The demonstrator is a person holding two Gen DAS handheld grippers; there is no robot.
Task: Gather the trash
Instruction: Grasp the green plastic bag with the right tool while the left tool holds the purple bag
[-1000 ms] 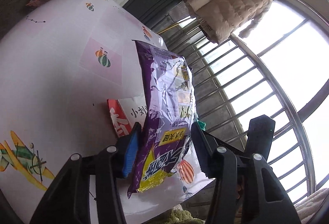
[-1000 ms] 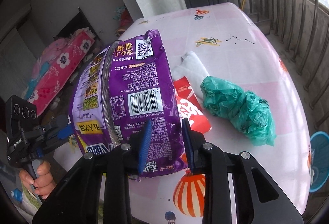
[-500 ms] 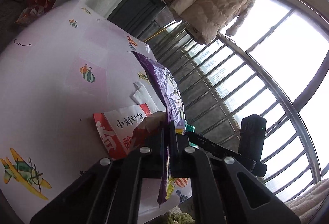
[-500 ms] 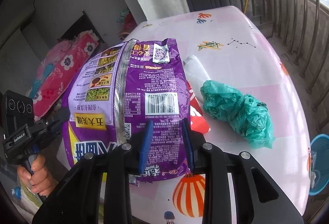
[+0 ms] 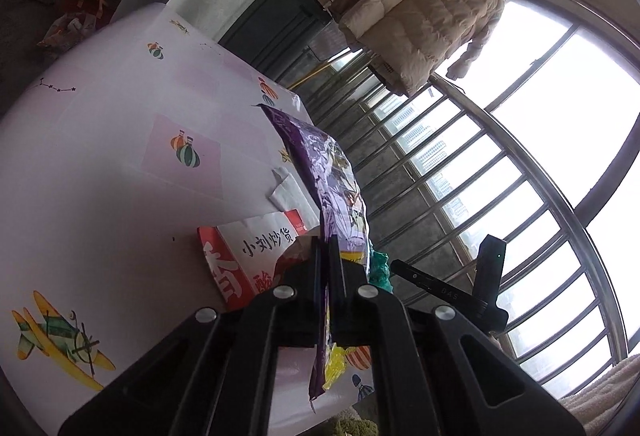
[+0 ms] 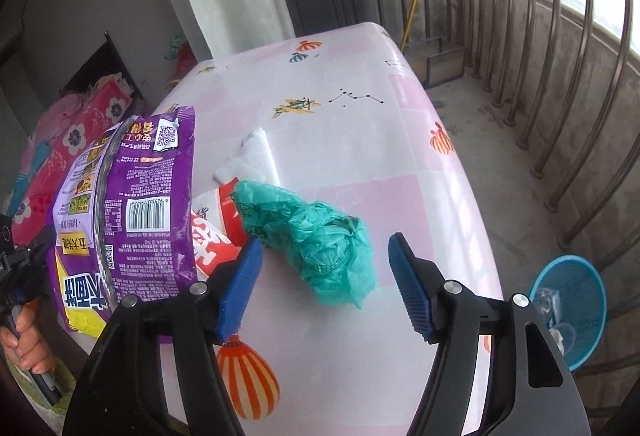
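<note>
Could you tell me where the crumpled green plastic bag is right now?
In the right wrist view, the green plastic bag lies on the table, centre frame, against the red-and-white packet.

Snack bag point(image 6: 128, 212): purple, yellow band low down, white barcode patch.
Crumpled bag point(image 6: 316, 240): teal green.
Flat packet point(image 5: 248, 256): red and white, dark lettering.
Counter point(image 6: 360, 140): pale pink and white checks, striped balloons, yellow planes.
Basket point(image 6: 572, 300): bright blue mesh.
Right gripper point(image 6: 324, 284): black, blue ridged pads.
</note>
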